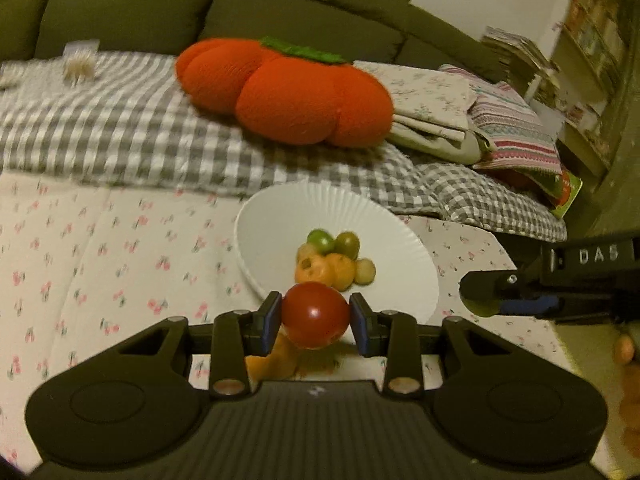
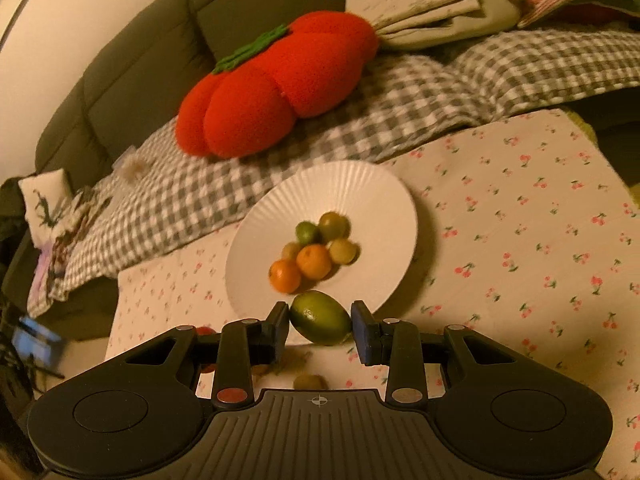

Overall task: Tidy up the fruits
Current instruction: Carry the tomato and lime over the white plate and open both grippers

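Note:
My left gripper [image 1: 315, 320] is shut on a red tomato [image 1: 316, 314] and holds it above the near rim of the white ribbed plate [image 1: 280, 216]. My right gripper [image 2: 320, 322] is shut on a green lime [image 2: 320, 316] over the plate's near rim [image 2: 360, 184]. The plate holds several small fruits: two oranges [image 2: 306, 266] and green ones [image 2: 324, 228]. The right gripper also shows at the right of the left wrist view [image 1: 484, 292]. An orange fruit [image 1: 272, 364] lies on the cloth under the left gripper. A small green fruit [image 2: 309, 382] lies under the right gripper.
The plate stands on a cherry-print tablecloth [image 2: 520, 240]. Behind it lie a grey checked blanket [image 1: 140, 136], a large red tomato-shaped cushion [image 1: 288, 92] and folded cloths [image 1: 480, 120] on a dark green sofa [image 1: 160, 8]. The table edge is at the right.

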A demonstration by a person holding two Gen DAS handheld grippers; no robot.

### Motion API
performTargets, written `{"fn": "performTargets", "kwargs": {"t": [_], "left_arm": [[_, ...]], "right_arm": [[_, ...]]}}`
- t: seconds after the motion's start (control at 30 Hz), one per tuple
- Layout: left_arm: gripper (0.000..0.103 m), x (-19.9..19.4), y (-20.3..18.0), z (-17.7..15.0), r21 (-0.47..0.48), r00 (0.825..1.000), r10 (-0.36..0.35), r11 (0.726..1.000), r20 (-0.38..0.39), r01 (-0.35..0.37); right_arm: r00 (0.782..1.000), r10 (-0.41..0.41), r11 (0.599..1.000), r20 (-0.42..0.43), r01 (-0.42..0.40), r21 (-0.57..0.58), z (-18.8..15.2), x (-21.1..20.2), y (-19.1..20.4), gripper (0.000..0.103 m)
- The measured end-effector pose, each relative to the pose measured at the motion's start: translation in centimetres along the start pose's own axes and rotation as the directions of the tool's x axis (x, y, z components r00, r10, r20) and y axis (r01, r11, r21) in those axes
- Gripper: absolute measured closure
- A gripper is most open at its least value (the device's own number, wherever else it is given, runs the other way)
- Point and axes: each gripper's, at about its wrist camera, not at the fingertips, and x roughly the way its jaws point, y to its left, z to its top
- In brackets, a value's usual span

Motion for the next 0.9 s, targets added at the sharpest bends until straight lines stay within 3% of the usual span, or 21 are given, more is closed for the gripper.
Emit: {"fn": "performTargets", "kwargs": {"t": [0.4, 0.67, 0.9], "left_arm": [[0.068, 4.2, -4.1, -0.6, 0.227, 1.000, 0.016, 0.974, 0.015, -0.019], [0.068, 5.7, -4.5, -1.3, 0.262, 0.999, 0.034, 0.965, -0.001, -0.032], [0.067, 6.3, -4.6, -1.4, 0.277, 0.999, 0.032, 0.960, -0.011, -0.028]], "right_arm": [[0.997, -0.073, 0.996, -0.004, 0.072, -0.061, 1.2, 2.4, -0.9, 0.070], [0.997, -0.078, 0.979, -0.026, 0.072, -0.189, 0.5, 5.3, 0.4, 0.070], [0.995, -0.096, 0.972, -0.029, 0.087, -0.220, 0.4, 6.5, 0.1, 0.070]]}}
